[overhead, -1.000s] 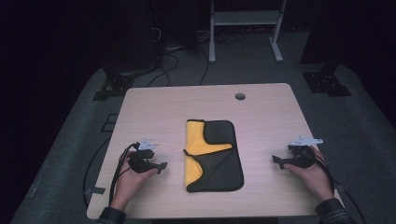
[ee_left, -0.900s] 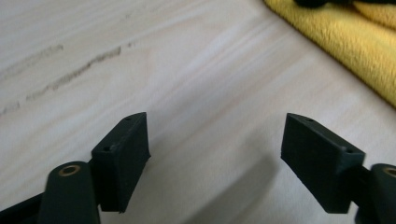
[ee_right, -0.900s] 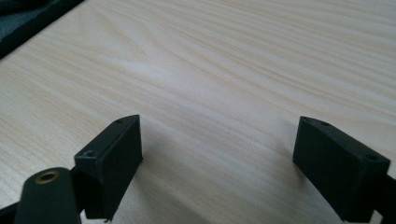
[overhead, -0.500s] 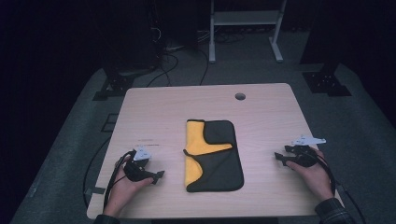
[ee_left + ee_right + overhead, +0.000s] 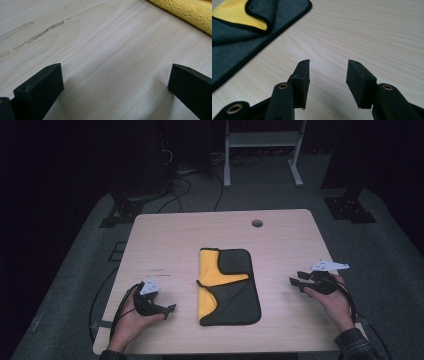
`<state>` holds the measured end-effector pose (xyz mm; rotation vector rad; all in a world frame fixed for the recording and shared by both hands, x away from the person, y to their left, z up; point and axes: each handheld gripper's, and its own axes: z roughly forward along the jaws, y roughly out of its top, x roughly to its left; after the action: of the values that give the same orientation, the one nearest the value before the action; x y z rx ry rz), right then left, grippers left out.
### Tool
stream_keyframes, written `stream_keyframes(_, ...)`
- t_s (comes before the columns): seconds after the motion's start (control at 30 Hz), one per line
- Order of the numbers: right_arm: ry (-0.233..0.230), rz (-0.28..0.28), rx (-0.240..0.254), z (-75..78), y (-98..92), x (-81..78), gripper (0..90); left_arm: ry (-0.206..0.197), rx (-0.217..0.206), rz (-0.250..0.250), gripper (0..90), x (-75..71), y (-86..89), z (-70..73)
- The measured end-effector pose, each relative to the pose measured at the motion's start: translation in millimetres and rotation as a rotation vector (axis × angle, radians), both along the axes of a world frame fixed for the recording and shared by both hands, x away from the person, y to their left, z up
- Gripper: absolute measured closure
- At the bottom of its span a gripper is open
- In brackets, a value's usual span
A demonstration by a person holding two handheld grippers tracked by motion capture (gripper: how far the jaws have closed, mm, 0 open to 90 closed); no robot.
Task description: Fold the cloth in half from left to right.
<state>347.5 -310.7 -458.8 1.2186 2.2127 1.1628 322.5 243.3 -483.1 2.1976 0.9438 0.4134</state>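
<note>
A folded cloth (image 5: pixel 227 287), dark grey with a yellow inner side, lies flat in the middle of the wooden table (image 5: pixel 175 235). To its left, near the front edge, a hand holds my left gripper (image 5: pixel 167 307), pointing right toward the cloth. Its jaws have just been opening and stand wide apart over bare wood in the left gripper view (image 5: pixel 115 82), the cloth's yellow edge (image 5: pixel 185 10) beyond them. To the right of the cloth my right gripper (image 5: pixel 296 279) points left. Its jaws (image 5: pixel 328 67) have just been closing, stand partly apart with nothing between them, and the cloth (image 5: pixel 242 32) lies ahead.
A round cable hole (image 5: pixel 257 223) sits near the table's far edge. Beyond the table, on the dark floor, are a white stand's legs (image 5: pixel 227 175), black stand feet (image 5: pixel 350 205) and loose cables (image 5: pixel 185 180). Faint scuff marks (image 5: pixel 37 35) streak the wood.
The left hand has drawn back slightly toward the near edge and its jaws have spread. The right gripper's jaws have narrowed. The cloth has not moved.
</note>
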Motion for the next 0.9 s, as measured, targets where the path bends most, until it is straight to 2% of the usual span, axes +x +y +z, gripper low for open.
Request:
stream_keyframes(0.17, -0.014, 0.029, -0.002, 6.5, 10.0, 4.5, 52.3, 0.0, 0.0, 0.0, 0.0, 0.1, -0.1, 0.0)
stream_keyframes(0.5, -0.028, 0.095, 0.04, 17.9, 37.9, 17.8, 52.3, -0.004, -0.006, 0.009, 0.0, 0.8, -0.9, -0.6)
stream_keyframes(0.9, -0.032, 0.168, 0.025, 25.6, 72.4, 30.7, 52.7, -0.005, -0.005, 0.008, 0.0, 0.8, -0.9, -0.6)
